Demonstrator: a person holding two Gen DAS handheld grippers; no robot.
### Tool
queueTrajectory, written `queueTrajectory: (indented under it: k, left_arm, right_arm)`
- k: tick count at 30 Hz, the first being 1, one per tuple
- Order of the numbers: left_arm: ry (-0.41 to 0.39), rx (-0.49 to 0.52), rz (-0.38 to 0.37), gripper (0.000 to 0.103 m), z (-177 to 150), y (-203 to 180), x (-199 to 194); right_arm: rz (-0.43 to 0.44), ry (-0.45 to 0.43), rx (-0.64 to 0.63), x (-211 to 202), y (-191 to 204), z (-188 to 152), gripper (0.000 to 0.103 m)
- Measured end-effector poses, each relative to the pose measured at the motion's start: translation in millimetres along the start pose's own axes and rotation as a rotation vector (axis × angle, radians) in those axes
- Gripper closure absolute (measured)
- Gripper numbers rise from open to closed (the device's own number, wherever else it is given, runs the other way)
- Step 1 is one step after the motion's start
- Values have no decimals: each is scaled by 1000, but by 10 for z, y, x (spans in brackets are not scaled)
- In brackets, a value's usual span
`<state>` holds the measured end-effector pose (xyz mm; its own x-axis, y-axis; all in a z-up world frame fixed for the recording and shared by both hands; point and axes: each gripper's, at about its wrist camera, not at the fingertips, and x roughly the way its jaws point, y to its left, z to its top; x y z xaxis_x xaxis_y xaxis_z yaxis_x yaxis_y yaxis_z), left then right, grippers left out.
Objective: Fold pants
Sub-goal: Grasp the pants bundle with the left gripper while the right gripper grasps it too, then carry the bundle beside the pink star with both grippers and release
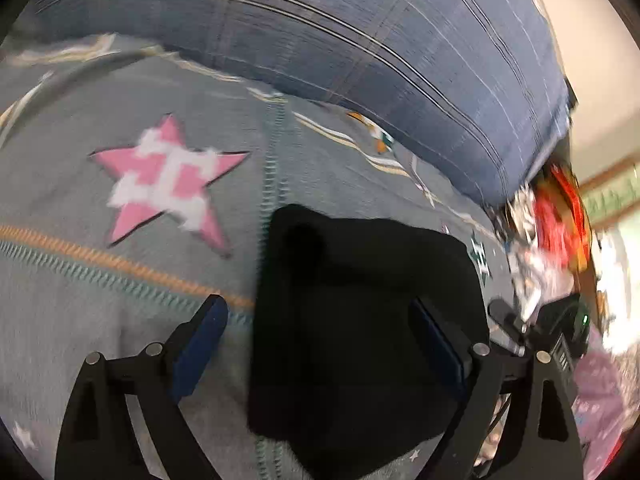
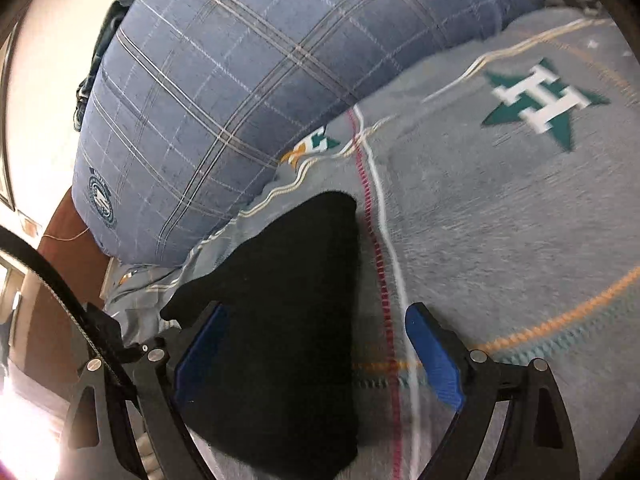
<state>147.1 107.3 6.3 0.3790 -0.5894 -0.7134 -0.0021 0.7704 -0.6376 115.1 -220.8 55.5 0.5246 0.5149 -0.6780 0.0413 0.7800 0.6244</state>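
Both the left gripper (image 1: 320, 344) and right gripper (image 2: 316, 348) have jaws spread apart over the black pants (image 1: 360, 320), probably lining up corner grabs on the bed (image 1: 120, 300).

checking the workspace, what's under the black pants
The black pants lie on a grey blanket with star prints. Whatever the blanket's pattern does directly beneath the pants is covered.

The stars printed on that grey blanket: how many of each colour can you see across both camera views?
Pink stars: 1
Green stars: 1
Small pale stars: 1
Total: 3 clear stars on the grey blanket. Partly hidden motifs under the blue plaid pillow are too obscured to count.
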Motion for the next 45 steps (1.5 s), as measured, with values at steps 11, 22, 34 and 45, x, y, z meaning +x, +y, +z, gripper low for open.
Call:
queueTrajectory:
  k: [11, 22, 34, 45]
  left_arm:
    - [-7, 29, -70, 48, -96, -312, -271]
    - [-215, -83, -100, 48, -220, 101, -1536]
    - [-301, -304, 119, 47, -261, 1618, -1953]
    - [-320, -325, 194, 45, -444, 1782, -2174]
  right_arm:
    - [107, 40, -126, -71, 577, 1, 54]
    - [297, 68, -191, -264, 1557, -154, 55]
    - [273, 299, -171, 1268, 2232, -924, 55]
    - [102, 172, -226, 954, 1916, -950, 26]
